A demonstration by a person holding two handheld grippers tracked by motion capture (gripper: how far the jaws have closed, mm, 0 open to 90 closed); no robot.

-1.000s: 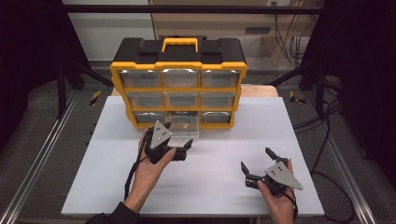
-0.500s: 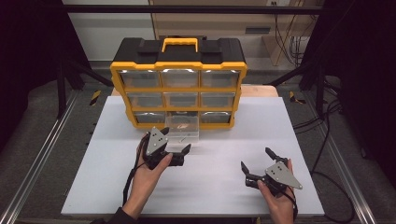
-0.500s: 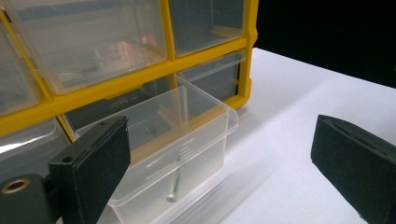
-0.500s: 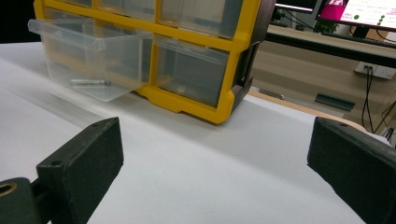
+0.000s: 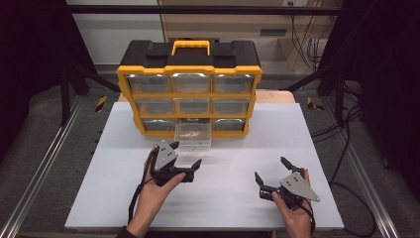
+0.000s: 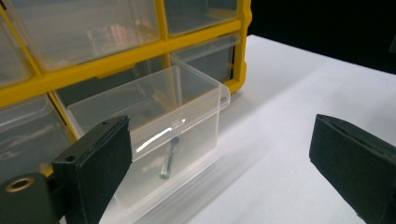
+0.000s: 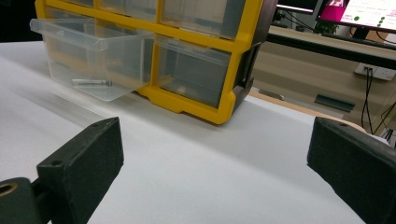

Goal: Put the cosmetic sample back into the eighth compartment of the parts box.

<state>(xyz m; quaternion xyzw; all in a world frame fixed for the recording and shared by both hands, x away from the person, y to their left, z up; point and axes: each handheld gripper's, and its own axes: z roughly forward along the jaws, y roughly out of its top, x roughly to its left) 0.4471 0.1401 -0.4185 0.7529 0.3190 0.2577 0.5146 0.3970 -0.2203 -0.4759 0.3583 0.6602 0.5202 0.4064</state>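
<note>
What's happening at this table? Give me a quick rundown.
A person holds a two-jaw gripper in each hand at a white table. The yellow-and-black drawer cabinet has its bottom-middle clear plastic drawer pulled out, with a small metal bolt inside. The left gripper is open beside the drawer. The right gripper is open too, holding nothing.

Black grippers (image 5: 185, 161), blocky jaws, grey triangular plates.

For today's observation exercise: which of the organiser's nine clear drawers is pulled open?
The bottom-row middle drawer: it alone juts out of the yellow organiser, with a small bolt inside; the other eight sit flush.
</note>
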